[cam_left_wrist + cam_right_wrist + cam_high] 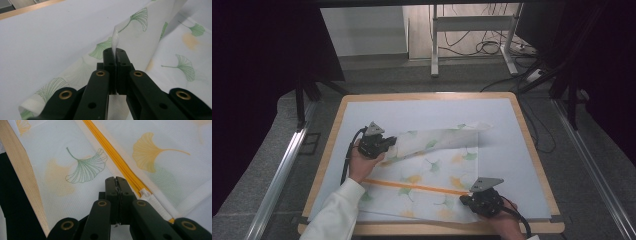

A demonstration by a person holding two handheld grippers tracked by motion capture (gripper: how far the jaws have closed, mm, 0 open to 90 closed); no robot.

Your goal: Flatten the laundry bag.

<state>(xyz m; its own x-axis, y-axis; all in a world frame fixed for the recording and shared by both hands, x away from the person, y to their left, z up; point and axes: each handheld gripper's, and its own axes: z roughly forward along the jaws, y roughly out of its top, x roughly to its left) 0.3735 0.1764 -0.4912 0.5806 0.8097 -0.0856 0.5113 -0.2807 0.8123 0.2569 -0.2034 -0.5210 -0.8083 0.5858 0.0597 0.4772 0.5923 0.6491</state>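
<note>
A white mesh cloth bag (432, 170) printed with green and yellow ginkgo leaves lies on the table, with an orange zipper (412, 186) running across it. Its far edge is folded over toward the near side. My left gripper (392, 145) is shut on the bag's left edge, and a pinched ridge of fabric (115, 40) rises from between the jaws of this left gripper (115, 53). My right gripper (464, 200) sits at the bag's near right corner. In the right gripper view the right gripper (115, 180) is shut beside the zipper's (112, 155) end, with a small silvery piece between its jaws.
A pale blue mat (422, 112) covers the wooden table (332, 135). The table's wooden edge (22, 177) runs close to my right gripper. Beyond the table stand a metal frame (434, 45) and loose cables (492, 47) on the floor.
</note>
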